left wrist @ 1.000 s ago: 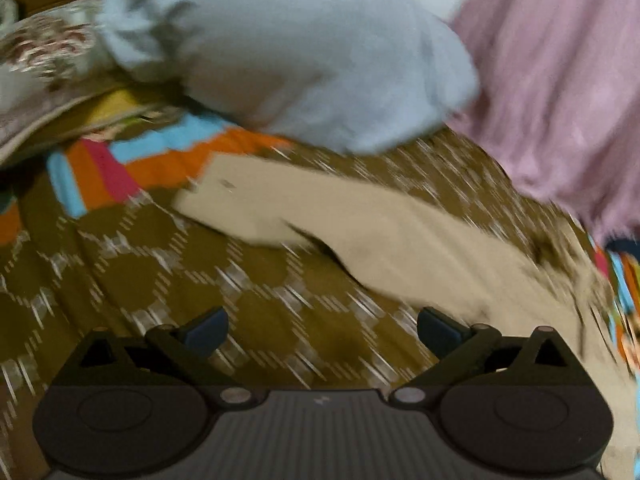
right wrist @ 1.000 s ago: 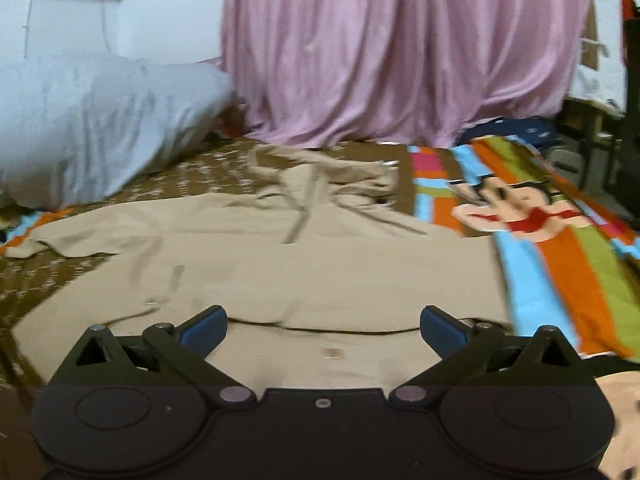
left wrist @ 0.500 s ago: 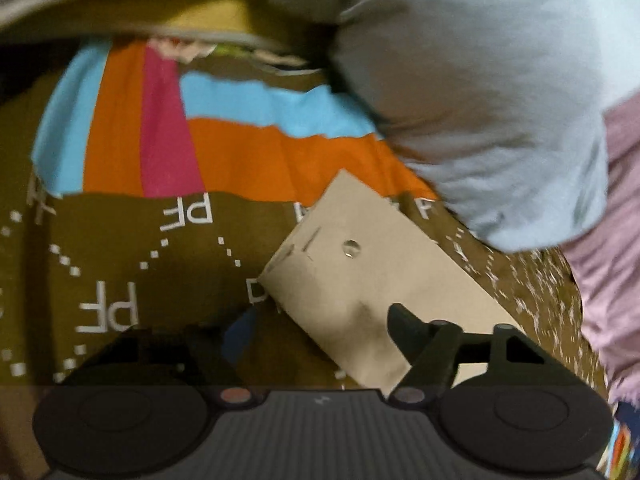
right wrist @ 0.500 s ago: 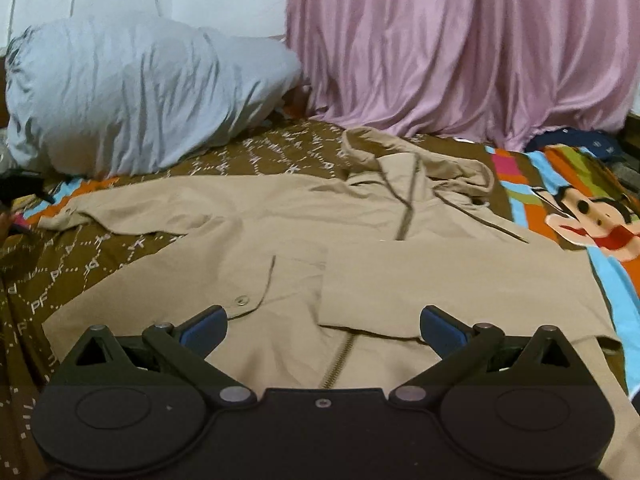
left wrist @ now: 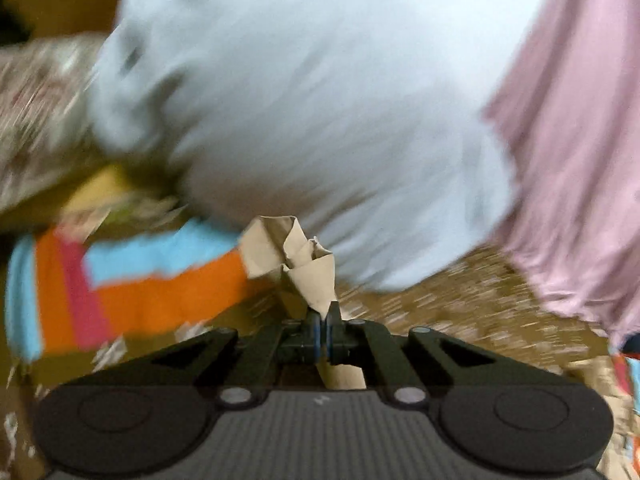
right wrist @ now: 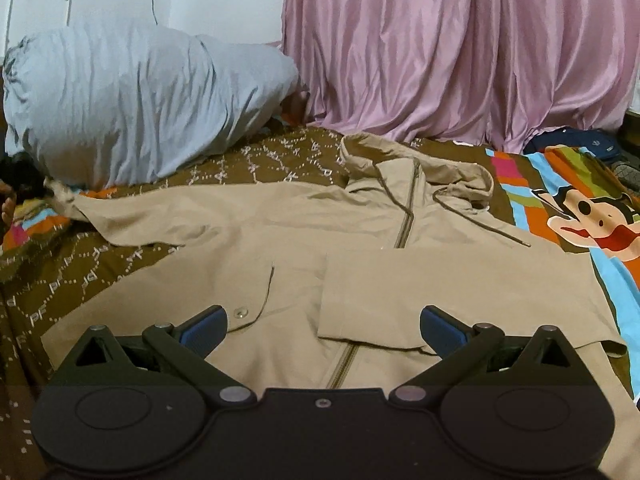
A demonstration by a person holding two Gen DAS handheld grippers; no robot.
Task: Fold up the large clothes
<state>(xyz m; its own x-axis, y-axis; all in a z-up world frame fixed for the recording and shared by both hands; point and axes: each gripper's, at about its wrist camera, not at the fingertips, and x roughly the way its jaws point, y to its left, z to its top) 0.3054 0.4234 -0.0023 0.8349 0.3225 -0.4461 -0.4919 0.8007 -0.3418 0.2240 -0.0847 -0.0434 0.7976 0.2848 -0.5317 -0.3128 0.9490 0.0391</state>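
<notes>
A tan hooded jacket (right wrist: 280, 240) lies flat on the bed, hood toward the curtain, zip up the middle. Its right sleeve (right wrist: 460, 300) is folded across the chest. Its left sleeve (right wrist: 160, 208) stretches out to the left. My left gripper (left wrist: 323, 330) is shut on the cuff of that sleeve (left wrist: 296, 256), which bunches up above the closed fingers. My right gripper (right wrist: 323, 326) is open and empty, hovering over the jacket's lower front.
A large grey pillow (right wrist: 132, 100) lies at the back left, close to the held cuff. A pink curtain (right wrist: 460, 48) hangs behind the bed. The bedsheet is brown patterned (right wrist: 60, 280) with a colourful cartoon print (right wrist: 580, 220) at the right.
My left gripper dropped onto the sleeve cuff, closed on it and lifted it. My right gripper swung left over the jacket and stayed open.
</notes>
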